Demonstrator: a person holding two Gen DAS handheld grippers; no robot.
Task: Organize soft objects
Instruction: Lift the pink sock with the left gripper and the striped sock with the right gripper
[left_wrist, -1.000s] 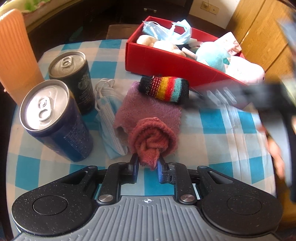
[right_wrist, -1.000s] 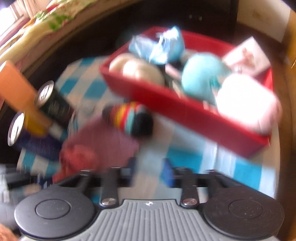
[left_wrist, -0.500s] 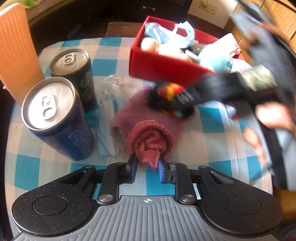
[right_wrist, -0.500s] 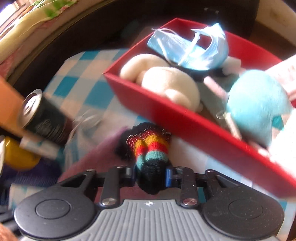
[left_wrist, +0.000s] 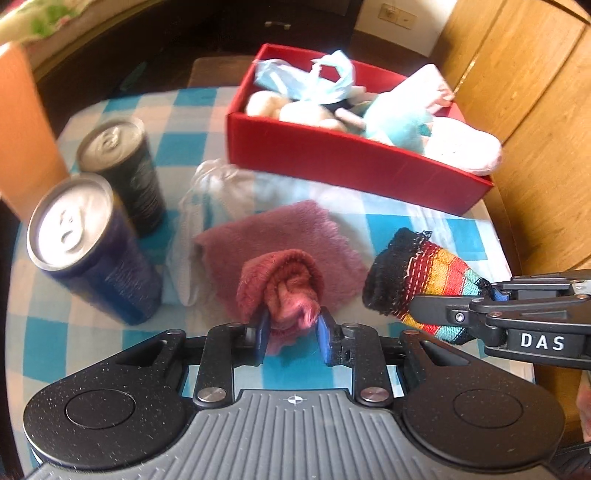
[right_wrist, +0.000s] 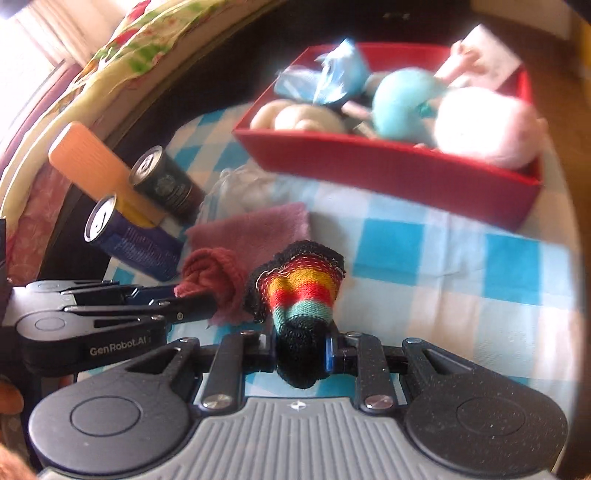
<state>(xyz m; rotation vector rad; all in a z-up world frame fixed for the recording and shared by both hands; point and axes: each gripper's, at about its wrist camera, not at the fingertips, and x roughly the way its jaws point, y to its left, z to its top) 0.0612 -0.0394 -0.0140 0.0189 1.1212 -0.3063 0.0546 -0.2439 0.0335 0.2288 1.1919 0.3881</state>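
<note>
My left tongs (left_wrist: 291, 328) clamp the rolled red sock (left_wrist: 282, 291) lying on the pink cloth (left_wrist: 280, 240). My right tongs (right_wrist: 300, 350) clamp the striped sock (right_wrist: 301, 295), lifted just beside it, near the red box (left_wrist: 343, 162).

Orange chair back (left_wrist: 22, 122) cut off at left frame edge. Far can (left_wrist: 123, 173) label motion-blurred, unreadable. Striped sock (right_wrist: 301, 314) lower end hidden behind right gripper (right_wrist: 300, 350) body. Box (right_wrist: 388, 166) contents blurred; items indistinct.

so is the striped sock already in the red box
No, the striped sock is clamped in the right hand-held gripper, short of the red box.
</note>
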